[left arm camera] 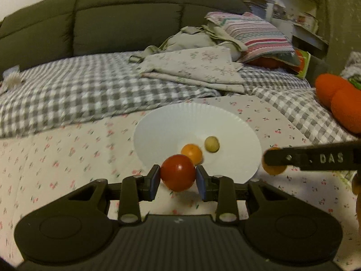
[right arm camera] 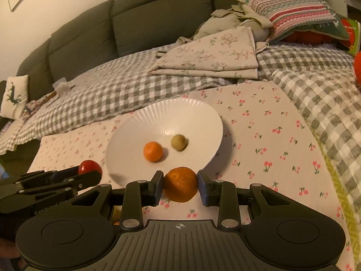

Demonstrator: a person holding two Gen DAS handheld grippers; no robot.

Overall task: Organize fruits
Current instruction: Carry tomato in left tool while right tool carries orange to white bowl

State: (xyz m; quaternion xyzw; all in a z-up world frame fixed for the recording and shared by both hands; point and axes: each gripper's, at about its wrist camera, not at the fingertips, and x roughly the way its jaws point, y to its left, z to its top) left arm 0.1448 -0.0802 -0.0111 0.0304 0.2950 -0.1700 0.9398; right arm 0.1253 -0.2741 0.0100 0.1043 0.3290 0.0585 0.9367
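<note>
Level and low, the left gripper (left arm camera: 178,179) clamps a tomato (left arm camera: 177,175); the right gripper (right arm camera: 180,185) grips an orange (right arm camera: 180,184) (white plate (right arm camera: 180,113) just ahead).

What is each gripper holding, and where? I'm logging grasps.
Left gripper pinches the red tomato at its sides; right gripper the orange likewise.

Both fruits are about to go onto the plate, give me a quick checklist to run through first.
1. Left hand-held gripper clamped on the tomato: ok.
2. Right hand-held gripper clamped on the large orange: ok.
3. Bare space on the white plate: ok.
4. Small orange and green fruit lie inside the plate's rim: ok.
5. Whether the held fruits are lifted off the cherry-print cloth: cannot tell.
</note>
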